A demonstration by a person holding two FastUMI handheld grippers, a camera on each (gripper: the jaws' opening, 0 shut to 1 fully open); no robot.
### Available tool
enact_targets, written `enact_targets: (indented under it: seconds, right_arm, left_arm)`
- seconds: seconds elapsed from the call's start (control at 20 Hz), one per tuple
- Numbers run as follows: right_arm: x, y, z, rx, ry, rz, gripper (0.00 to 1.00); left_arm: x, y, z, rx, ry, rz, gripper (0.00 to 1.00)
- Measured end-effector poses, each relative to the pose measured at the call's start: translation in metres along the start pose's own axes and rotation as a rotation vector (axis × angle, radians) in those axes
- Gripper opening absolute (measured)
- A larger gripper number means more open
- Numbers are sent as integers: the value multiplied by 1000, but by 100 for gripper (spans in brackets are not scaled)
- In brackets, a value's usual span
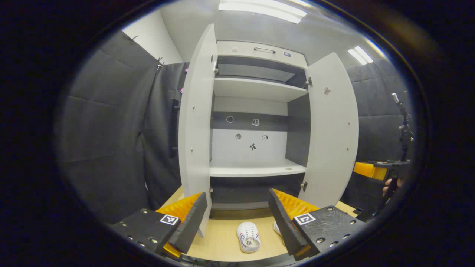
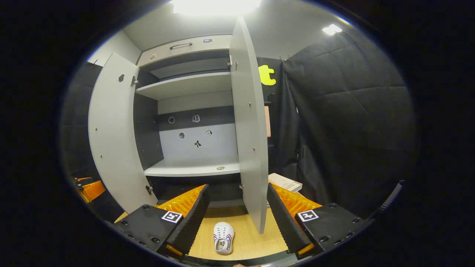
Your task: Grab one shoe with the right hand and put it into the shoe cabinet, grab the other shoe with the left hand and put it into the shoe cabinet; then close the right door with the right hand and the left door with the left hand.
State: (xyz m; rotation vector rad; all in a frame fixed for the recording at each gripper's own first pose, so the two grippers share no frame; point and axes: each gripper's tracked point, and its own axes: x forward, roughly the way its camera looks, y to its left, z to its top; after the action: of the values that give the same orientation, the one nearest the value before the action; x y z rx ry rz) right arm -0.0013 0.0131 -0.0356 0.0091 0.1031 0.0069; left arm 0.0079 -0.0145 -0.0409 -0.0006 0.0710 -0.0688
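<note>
1. Left gripper view: at the left, the tall pale-grey left door (image 1: 196, 126) of the shoe cabinet is seen swung wide open, edge-on to the camera.
2. Between the doors, the grey-and-white shoe cabinet (image 1: 256, 89) is seen with its shelves bare; no shoe is seen on the white lower shelf (image 1: 256, 170).
3. At the right, the matching pale-grey right door (image 1: 332, 129) is likewise seen open.
4. Low in this view, the left gripper (image 1: 237, 218) is seen with its black foam-lined fingers well apart and nothing held between them.
5. On the light wooden floor board (image 1: 222, 237) in front of the cabinet, a small white shoe with red and blue trim (image 1: 249, 237) is seen lying between those fingers' lines; a sliver of a second white shoe (image 1: 277, 228) is seen just beside it, partly hidden by the right-hand finger.
6. At the far right edge, the right gripper (image 1: 393, 168) is seen in a hand, too small for its jaws to be judged from here.
7. Right gripper view: the right gripper's own fingers are seen spread apart and empty, with one white shoe on the board below and between them.
8. The task is judged not yet begun: both shoes remain outside the cabinet, and both doors are left to be closed afterwards.
</note>
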Motion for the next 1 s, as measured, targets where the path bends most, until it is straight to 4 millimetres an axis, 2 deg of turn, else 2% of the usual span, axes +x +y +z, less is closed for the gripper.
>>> enact_targets:
  seconds: [0.05,0.15,0.5,0.55,0.6,0.75,0.8,0.85,0.9,0.95,1.0]
  right_arm:
    - [1,0,2,6,-3,-2,97]
    - [2,3,3,17,-3,2,96]
    - [13,26,-11,27,75,46,96]
    - [16,31,-11,33,85,56,97]
    - [19,37,-12,36,93,68,92]
    - [32,49,-18,16,141,86,92]
    - [37,56,-20,14,154,102,97]
    - [41,62,-23,14,169,118,97]
    - [46,68,-28,11,188,134,92]
    - [51,73,-34,11,212,146,97]
    - [55,77,-42,12,239,160,97]
  left_arm:
    - [0,0,0,1,0,1,94]
    - [0,2,-4,6,4,7,94]
    - [1,7,-14,4,15,-2,94]
    - [1,8,-15,-1,19,-1,94]
    - [1,9,-17,-14,23,-3,96]
    - [0,12,-18,-47,23,-9,94]
    - [0,15,-20,-44,25,-7,96]
    - [-2,17,-21,-39,28,-6,97]
    - [-3,17,-23,-33,31,-5,97]
    - [-5,18,-24,-30,34,-7,94]
    - [-6,18,-27,-27,38,-9,96]
